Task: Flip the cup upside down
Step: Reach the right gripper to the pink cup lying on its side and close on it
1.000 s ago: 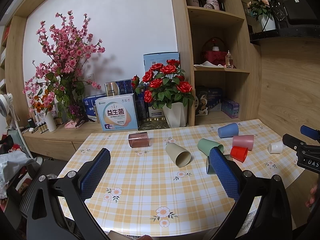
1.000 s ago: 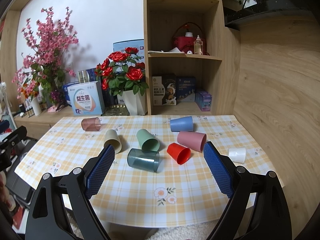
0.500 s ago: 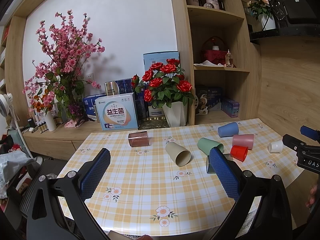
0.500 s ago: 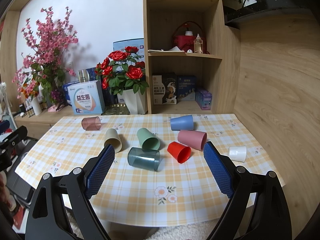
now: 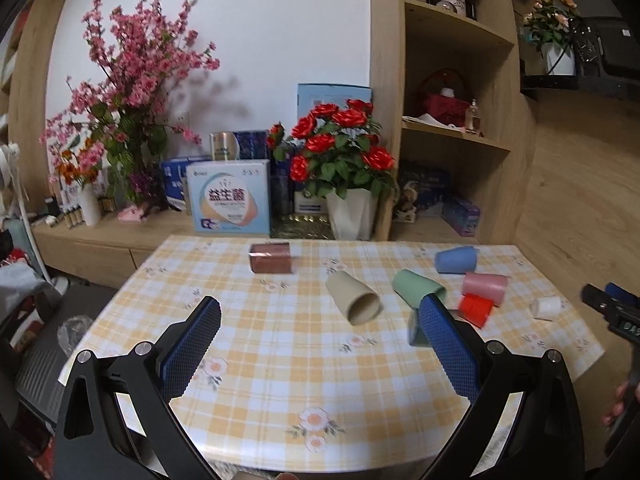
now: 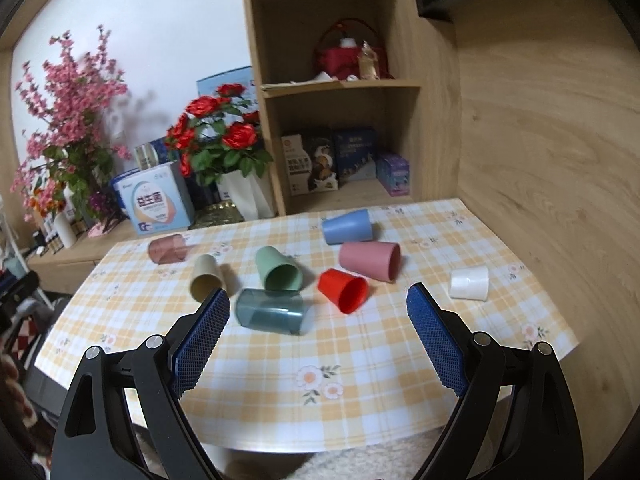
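On the table (image 6: 400,400), eight cups lie on their sides and none stands mouth-down, so I judge the flipping has not started.

Toward the far left corner is the brown cup (image 6: 167,249). Nearer the middle lie the beige cup (image 6: 207,278) and the green cup (image 6: 278,269), with the grey cup (image 6: 271,311) just in front of the green one, closest to the near edge. The red cup (image 6: 344,290) lies beside the pink cup (image 6: 370,261), mouth toward me. The blue cup (image 6: 347,226) is by the far edge, and the white cup (image 6: 470,283) sits alone near the right edge.

My right gripper (image 6: 318,310) hangs over the near edge with its jaws spread wide and nothing between them; the grey and red cups show in the gap, apart from the pads. My left gripper (image 5: 318,322) is likewise released and empty over the near left part of the table, the beige cup ahead of it.

Everything is left to do: pick a cup, close on it, turn it over, and set it down on its rim. I cannot tell which cup is meant; grey and red look nearest the right tool.
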